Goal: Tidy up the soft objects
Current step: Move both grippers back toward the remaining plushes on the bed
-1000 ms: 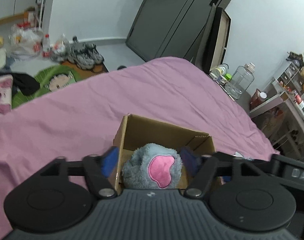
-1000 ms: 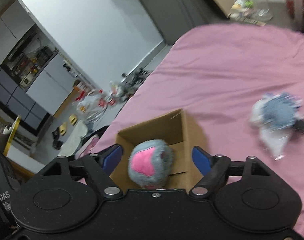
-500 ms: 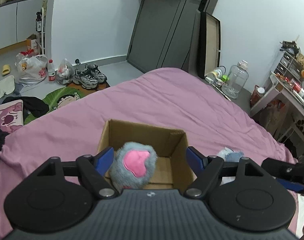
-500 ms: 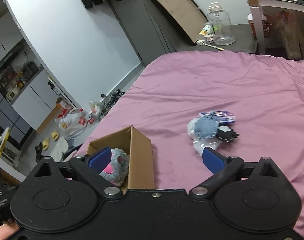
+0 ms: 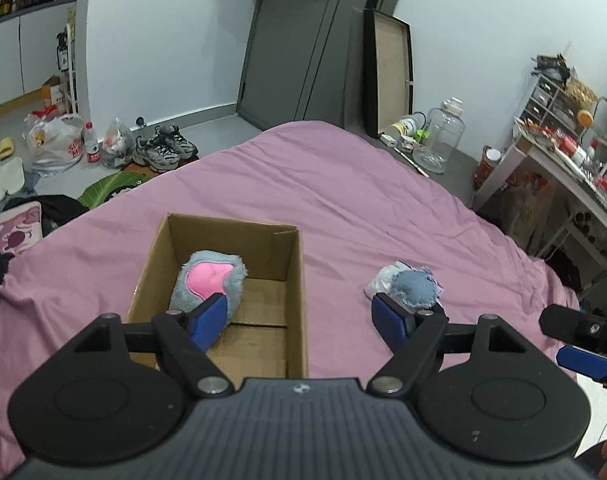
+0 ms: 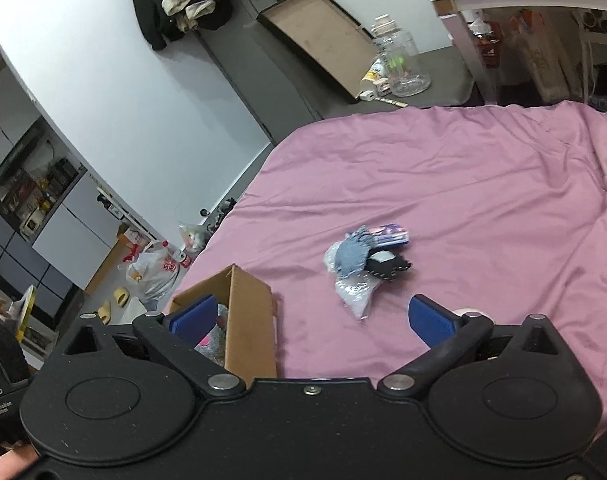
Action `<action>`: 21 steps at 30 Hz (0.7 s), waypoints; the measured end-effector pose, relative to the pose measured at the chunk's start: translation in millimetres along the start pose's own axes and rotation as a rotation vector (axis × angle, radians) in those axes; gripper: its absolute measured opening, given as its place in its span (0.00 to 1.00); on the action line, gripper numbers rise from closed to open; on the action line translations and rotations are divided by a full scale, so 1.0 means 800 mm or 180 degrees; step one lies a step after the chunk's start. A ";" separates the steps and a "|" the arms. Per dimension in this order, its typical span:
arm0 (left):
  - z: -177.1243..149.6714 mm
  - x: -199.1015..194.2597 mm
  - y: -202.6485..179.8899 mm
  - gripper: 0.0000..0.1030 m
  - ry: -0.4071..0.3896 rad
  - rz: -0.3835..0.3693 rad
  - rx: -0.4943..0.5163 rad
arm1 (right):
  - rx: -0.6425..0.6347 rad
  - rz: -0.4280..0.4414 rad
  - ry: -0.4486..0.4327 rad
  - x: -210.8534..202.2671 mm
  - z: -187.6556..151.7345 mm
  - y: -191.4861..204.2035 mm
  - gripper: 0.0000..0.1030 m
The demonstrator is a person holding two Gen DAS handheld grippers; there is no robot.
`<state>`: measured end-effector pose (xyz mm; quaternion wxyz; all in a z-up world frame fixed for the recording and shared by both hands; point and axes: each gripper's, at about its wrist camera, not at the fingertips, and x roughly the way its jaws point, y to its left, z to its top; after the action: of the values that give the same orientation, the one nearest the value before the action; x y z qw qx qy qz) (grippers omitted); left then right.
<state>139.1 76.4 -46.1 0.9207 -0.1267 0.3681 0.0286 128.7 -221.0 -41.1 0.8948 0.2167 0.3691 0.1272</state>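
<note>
An open cardboard box [image 5: 293, 280] stands on the pink bedsheet [image 5: 343, 192]. Inside it lies a grey plush with a pink patch [image 5: 209, 278]. My left gripper [image 5: 298, 314] hovers open above the box's near end, holding nothing. To the box's right lies a small pile with a blue fabric piece [image 5: 413, 286] on top. In the right wrist view the box [image 6: 249, 320] is at lower left and the plush [image 6: 213, 340] peeks out of it. The pile [image 6: 353, 254] also holds a black item [image 6: 387, 265] and a clear bag [image 6: 355, 294]. My right gripper [image 6: 311, 316] is opening its jaws, empty, short of the pile.
The floor beyond the bed's left edge holds shoes [image 5: 165, 152], plastic bags [image 5: 53, 146] and a cushion [image 5: 13, 230]. A glass jug [image 5: 441, 140] and a cluttered desk [image 5: 563, 160] stand at the right. The other gripper [image 5: 579, 342] shows at the left view's right edge.
Both grippers drew back and up from the box, leaving the plush lying inside it. The right jaws widened and that view swung right toward the pile.
</note>
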 end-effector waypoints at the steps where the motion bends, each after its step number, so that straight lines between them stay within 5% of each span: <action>1: -0.001 -0.002 -0.006 0.76 0.0018 0.0001 0.0008 | 0.0008 0.0004 -0.0012 -0.003 0.003 -0.005 1.00; 21: -0.005 0.019 -0.085 0.87 0.0154 0.0262 0.0059 | 0.0256 -0.0148 0.0408 0.026 0.007 -0.109 1.00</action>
<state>157.5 9.1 -45.3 0.9107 -0.1036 0.3954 0.0599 153.0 -290.5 -92.1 0.8626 0.2353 0.4354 0.1050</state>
